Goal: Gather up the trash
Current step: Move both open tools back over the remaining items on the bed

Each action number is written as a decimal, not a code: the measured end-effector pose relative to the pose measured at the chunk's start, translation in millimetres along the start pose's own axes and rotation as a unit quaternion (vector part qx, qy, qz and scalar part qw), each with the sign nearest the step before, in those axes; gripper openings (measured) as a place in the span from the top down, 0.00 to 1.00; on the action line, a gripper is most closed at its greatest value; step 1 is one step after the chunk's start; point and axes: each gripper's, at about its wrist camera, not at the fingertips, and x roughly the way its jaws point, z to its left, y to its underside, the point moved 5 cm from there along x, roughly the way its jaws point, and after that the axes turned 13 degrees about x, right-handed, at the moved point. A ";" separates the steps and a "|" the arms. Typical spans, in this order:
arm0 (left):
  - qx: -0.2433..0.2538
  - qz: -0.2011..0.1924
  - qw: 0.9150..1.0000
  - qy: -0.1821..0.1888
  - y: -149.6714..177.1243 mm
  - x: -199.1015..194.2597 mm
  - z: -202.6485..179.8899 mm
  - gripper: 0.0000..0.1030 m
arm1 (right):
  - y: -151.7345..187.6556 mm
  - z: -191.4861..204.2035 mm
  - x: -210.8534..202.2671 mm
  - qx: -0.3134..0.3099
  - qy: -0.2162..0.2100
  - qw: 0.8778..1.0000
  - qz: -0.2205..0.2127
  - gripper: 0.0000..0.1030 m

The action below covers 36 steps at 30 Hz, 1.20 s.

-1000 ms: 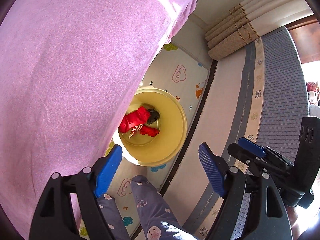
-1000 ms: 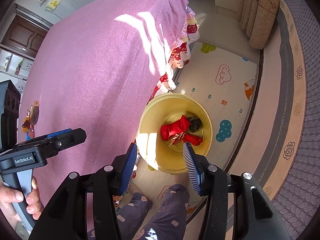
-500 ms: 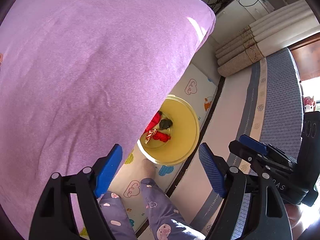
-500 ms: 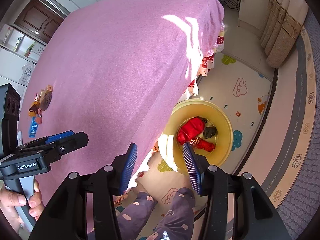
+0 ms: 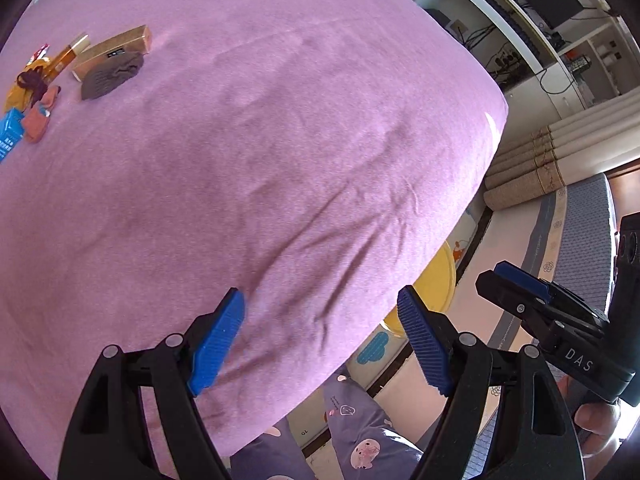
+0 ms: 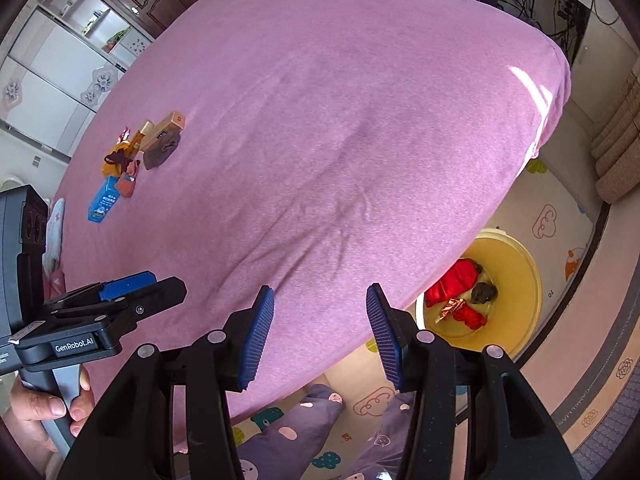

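A heap of trash lies far left on the purple tablecloth: a gold box, a grey-brown wad, a blue packet, orange and pink scraps. A yellow bin stands on the floor by the table's near right edge, holding red wrappers and a dark lump; only its rim shows in the left wrist view. My left gripper and right gripper are both open and empty above the table's near edge.
A play mat with cartoon prints covers the floor around the bin. Rolled mats lie by the wall. A grey patterned rug lies to the right. The person's legs in purple pyjamas are below the grippers.
Both grippers have swung up and left from over the bin to over the table. The trash heap has come into view and the bin has slid to the lower right.
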 end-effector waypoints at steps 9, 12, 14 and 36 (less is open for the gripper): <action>-0.058 -0.042 0.997 -0.034 17.7 -53.5 112.9 0.24 | 13.5 118.7 39.6 -0.083 -0.021 0.996 0.019 0.54; -0.077 -0.051 0.995 -0.049 21.1 -66.5 144.0 0.24 | 12.9 150.3 52.9 -0.102 -0.031 0.994 0.027 0.54; -0.094 -0.056 0.992 -0.055 24.7 -72.1 165.1 0.24 | 11.7 169.1 61.4 -0.118 -0.032 0.992 0.033 0.54; -0.190 -0.063 0.973 -0.113 -50.8 -53.6 342.8 0.24 | -89.9 287.4 184.8 -0.176 -0.039 0.981 0.065 0.51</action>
